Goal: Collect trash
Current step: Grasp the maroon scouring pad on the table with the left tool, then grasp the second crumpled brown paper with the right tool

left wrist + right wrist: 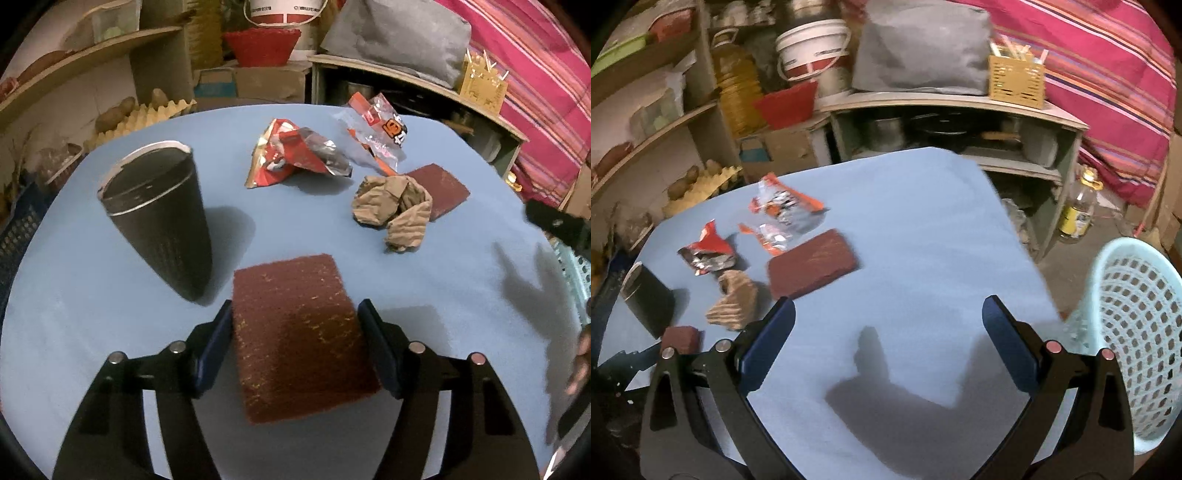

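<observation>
1. Trash: maroon scouring pad (299, 332) clamped between left gripper (293, 343) pads, apparently resting on blue table (92, 332).
2. Right gripper (886, 347) spread wide, empty, over bare cloth.
3. Beyond: crumpled cardboard (395, 210), red wrapper (291, 155), black cup (162, 218); mesh basket (1137, 325) at right.

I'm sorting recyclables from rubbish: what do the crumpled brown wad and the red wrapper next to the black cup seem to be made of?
Crumpled brown wad: likely corrugated cardboard, matte tan, with fine parallel ribs across its folds. Red wrapper: seemingly foil-lined plastic film, glossy printed outside, its torn-open inside silvery and mirror-bright.
</observation>
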Available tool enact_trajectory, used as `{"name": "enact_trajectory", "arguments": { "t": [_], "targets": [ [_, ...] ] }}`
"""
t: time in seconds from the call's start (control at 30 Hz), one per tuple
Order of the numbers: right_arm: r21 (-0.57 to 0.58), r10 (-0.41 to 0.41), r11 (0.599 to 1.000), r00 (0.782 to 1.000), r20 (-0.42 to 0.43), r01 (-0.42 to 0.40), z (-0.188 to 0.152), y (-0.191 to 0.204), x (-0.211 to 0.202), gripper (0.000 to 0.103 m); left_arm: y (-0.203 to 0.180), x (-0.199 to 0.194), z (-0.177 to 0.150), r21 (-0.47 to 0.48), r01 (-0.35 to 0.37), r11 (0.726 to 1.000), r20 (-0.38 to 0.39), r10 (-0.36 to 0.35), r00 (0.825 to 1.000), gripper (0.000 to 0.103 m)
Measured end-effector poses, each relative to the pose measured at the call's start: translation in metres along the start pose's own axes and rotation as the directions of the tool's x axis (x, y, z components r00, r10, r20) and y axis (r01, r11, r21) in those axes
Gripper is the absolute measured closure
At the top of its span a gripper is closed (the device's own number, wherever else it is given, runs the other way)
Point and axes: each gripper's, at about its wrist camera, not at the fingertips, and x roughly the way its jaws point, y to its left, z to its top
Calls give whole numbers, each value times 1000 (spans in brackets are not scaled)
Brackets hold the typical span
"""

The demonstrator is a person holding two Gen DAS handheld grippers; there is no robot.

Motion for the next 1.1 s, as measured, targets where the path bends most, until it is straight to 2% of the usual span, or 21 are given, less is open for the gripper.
{"name": "enact_trajectory", "arguments": {
  "t": [0.1,0.2,0.3,0.4,0.6,0.77,0.83,0.9,0.93,1.0,1.07,1.1],
  "targets": [
    [-31,15,999,1000,4,-14,-1,22,5,4,8,-15,0,-6,8,1000,50,-8,999,36],
    [-44,39,998,999,3,-39,-1,43,11,4,18,-40,2,5,-13,1000,148,13,989,36],
    [-57,60,997,998,-8,-60,-2,63,20,4,30,-63,4,-3,-24,1000,238,24,971,36],
    [-96,59,994,998,-25,-61,-4,83,30,4,44,-79,7,-18,-45,999,295,48,954,36],
    [-156,28,987,998,-48,-35,-5,110,43,4,77,-90,19,-54,-124,991,357,135,924,36],
    [-198,1,980,997,-73,-16,-5,123,54,5,103,-88,25,-112,-146,983,359,177,916,36],
    [-211,1,977,997,-75,-17,-5,126,55,14,107,-87,26,-125,-160,979,359,194,913,36],
    [-223,13,974,996,-89,-33,-6,129,58,32,107,-86,27,-121,-179,976,365,212,907,36],
    [-226,24,973,994,-104,-47,-6,129,60,37,106,-85,27,-118,-181,976,366,212,906,36],
    [-223,40,972,992,-123,-67,-6,129,63,56,105,-84,27,-115,-176,978,363,206,909,36],
    [-209,55,975,990,-127,-81,-6,126,64,68,103,-83,27,-111,-178,978,360,206,910,36],
    [-202,62,976,991,-119,-85,-5,124,62,68,101,-81,27,-104,-181,978,357,206,911,36]
  ]
}}
